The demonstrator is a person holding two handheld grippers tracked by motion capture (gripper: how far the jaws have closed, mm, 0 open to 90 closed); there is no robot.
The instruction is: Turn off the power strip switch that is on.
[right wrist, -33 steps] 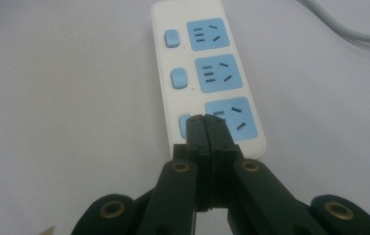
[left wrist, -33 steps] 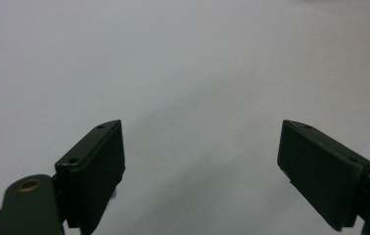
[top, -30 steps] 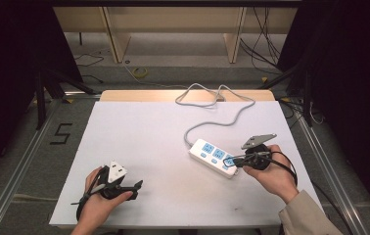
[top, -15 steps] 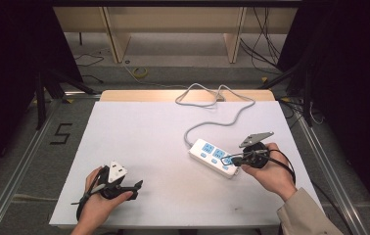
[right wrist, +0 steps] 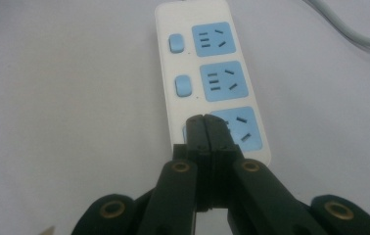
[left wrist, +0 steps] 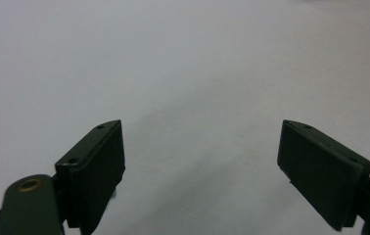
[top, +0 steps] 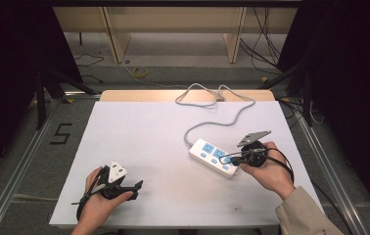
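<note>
Nothing has shifted — right gripper [right wrist: 206,128] jaws pressed together over the power strip [right wrist: 212,73], left gripper [left wrist: 200,161] jaws wide, empty.

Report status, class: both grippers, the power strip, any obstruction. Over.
Left gripper open over bare table. Right gripper shut, empty, tips at the power strip's nearest switch. Strip flat, cord trailing away. Nothing in the way.

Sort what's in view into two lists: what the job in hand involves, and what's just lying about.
In the job:
- power strip
- its switch buttons
- right gripper, shut, tip at the nearest switch

Lying about:
- left gripper, open over bare table
- strip's cable
</note>
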